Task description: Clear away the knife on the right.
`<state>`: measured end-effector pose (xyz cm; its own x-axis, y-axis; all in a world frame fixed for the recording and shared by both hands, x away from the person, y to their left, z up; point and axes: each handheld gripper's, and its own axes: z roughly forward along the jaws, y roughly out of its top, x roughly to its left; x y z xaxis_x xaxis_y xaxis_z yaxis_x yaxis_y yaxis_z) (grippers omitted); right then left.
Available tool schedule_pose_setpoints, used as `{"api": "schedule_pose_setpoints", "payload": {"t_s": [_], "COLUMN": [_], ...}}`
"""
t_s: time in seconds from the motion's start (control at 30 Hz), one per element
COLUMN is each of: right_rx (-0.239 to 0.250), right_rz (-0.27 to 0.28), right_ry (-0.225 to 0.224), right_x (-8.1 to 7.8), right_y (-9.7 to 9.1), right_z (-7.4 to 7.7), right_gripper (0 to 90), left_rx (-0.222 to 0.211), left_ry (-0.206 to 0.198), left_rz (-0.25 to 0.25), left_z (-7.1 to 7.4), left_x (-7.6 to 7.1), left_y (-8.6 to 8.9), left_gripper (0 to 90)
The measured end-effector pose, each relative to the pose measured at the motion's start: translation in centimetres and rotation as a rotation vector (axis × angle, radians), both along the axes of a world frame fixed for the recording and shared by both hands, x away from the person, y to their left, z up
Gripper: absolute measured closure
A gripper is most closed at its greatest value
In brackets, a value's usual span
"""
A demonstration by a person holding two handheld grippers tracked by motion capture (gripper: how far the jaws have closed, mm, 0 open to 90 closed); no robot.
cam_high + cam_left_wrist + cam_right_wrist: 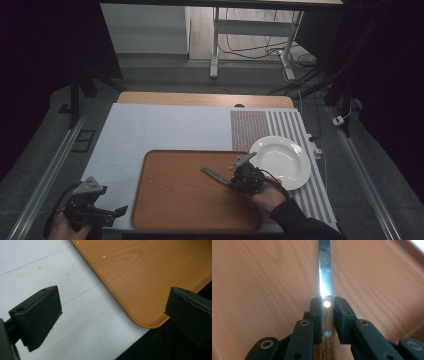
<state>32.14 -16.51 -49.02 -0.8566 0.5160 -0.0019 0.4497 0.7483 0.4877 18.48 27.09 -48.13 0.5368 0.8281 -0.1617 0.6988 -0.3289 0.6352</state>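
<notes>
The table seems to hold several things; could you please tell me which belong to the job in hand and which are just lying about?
In use, as far as I can judge:
knife, clamped by its wooden handle in the right gripper
tray, beneath the knife

Idle:
plate, empty, on the striped mat
left gripper, open beside the tray's corner
white cloth

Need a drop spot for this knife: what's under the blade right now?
Under the knife, held in the right gripper, is bare wood of the tray, nothing else. The strip directly beneath the blade and handle is covered, so unseen.
</notes>
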Motion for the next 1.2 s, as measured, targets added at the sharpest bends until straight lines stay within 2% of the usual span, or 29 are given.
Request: {"api": "schedule_pose_setpoints", "payload": {"t_s": [0.17, 0.23, 0.3, 0.33, 0.4, 0.5, 0.57, 0.73, 0.9, 1.2], "right_rx": [-0.03, -0.014, 0.01, 0.024, 0.038, 0.017, -0.002, -0.042, -0.063, -0.053], "right_rz": [0.02, 0.02, 0.01, 0.012, 0.032, 0.113, 0.151, 0.187, 0.166, 0.1], "right_ry": [0.061, 0.078, 0.068, 0.049, 0.022, -0.013, -0.006, 0.0, 0.017, 0.046], "right_x": [0.1, 0.3, 0.4, 0.5, 0.5, -0.1, -0.3, 0.1, 0.5, 1.2], "right_y": [0.2, 0.1, -0.2, -0.3, -0.2, 0.7, 1.6, 3.2, 3.0, 1.1], "right_z": [-0.9, -0.6, -0.1, 0.2, 0.8, 1.2, 0.8, -0.3, -0.8, -0.9], "right_gripper": [75.2, 65.3, 62.0, 62.6, 74.4, 90.0, 90.0, 90.0, 90.0, 90.0], "left_rx": [-0.001, -0.001, 0.0, 0.0, -0.001, 0.0, 0.003, 0.005, 0.006, 0.008], "left_ry": [0.0, 0.001, 0.001, 0.001, 0.001, 0.001, -0.001, -0.002, -0.004, -0.005], "left_rz": [0.0, 0.0, 0.0, -0.001, -0.001, -0.002, -0.002, -0.002, -0.002, -0.005], "left_z": [0.0, 0.0, 0.0, 0.0, 0.0, 0.0, 0.0, 0.0, 0.0, 0.0], "left_x": [0.0, 0.0, 0.0, 0.0, 0.0, 0.0, 0.0, 0.0, 0.0, 0.0], "left_y": [0.0, 0.0, 0.0, 0.0, 0.0, 0.0, 0.0, -0.1, -0.1, -0.1], "left_gripper": [0.9, 0.9, 0.9, 1.0, 1.0, 0.9, 0.9, 1.0, 1.0, 1.0]}}
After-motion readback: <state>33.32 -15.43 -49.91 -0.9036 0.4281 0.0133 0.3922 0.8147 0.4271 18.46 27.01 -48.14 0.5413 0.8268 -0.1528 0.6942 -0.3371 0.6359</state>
